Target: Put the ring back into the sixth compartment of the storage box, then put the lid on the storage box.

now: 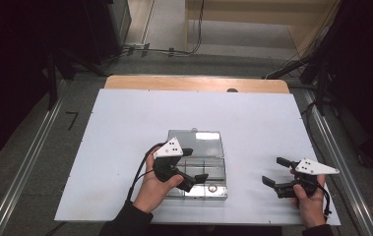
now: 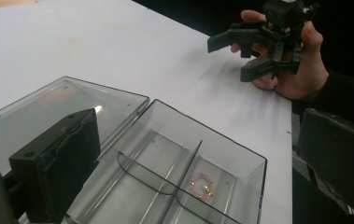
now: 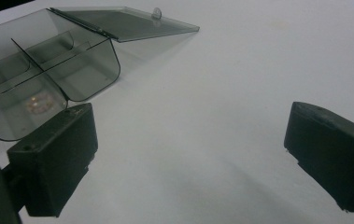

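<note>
Clear compartment box sits open on the white table, near the front edge and left of centre. Its lid is folded flat toward the far side. A small gold-pink ring-like item lies in the box's front-right compartment, on the floor of the cell next to the divider cross.

Left gripper hovers directly over the box, jaws spread wide with nothing between them. In the left gripper view the ring lies ahead of the jaws and below them, between their lines.

Right gripper is parked on bare table well to the right of the box, jaws also wide and empty, pointed left toward it.

Key relation: the left hand is clearly nearer, effectively above the compartment. The right would have to cross open table first. The box's long axis runs left-right across the table, with the lid hinge along the far long side.

No brand, label or readable writing on the box or table.
</note>
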{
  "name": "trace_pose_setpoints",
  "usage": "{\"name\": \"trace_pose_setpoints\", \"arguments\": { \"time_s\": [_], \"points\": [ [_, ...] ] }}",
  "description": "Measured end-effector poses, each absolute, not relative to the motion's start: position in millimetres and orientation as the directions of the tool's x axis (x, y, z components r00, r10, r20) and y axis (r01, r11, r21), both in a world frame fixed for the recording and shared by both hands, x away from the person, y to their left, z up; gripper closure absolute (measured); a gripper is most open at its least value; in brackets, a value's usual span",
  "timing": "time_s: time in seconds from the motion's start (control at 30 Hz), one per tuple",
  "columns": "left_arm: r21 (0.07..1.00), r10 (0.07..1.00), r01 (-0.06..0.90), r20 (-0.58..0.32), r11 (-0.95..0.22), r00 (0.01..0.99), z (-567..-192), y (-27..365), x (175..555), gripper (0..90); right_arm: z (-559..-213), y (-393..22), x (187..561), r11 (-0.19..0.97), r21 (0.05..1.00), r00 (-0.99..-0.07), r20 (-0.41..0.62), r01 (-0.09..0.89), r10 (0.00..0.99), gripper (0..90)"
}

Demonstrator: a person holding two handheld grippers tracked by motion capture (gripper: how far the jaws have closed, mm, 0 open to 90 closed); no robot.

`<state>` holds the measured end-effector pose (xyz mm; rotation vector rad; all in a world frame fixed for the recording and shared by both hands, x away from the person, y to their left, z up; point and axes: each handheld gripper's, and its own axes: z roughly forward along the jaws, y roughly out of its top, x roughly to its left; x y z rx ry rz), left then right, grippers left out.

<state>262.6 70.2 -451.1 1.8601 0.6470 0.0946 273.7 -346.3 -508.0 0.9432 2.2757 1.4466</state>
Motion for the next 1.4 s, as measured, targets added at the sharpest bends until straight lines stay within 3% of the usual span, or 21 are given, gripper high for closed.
{"name": "trace_pose_setpoints", "arguments": {
  "time_s": [1.4],
  "points": [
    [0.872,0.641,0.472,-0.287,-0.133,0.712,-455,138,294,0.0,-498,-336,268,0.319,0.875,-0.771,0.091,0.365,0.630,0.0]
  ]
}}
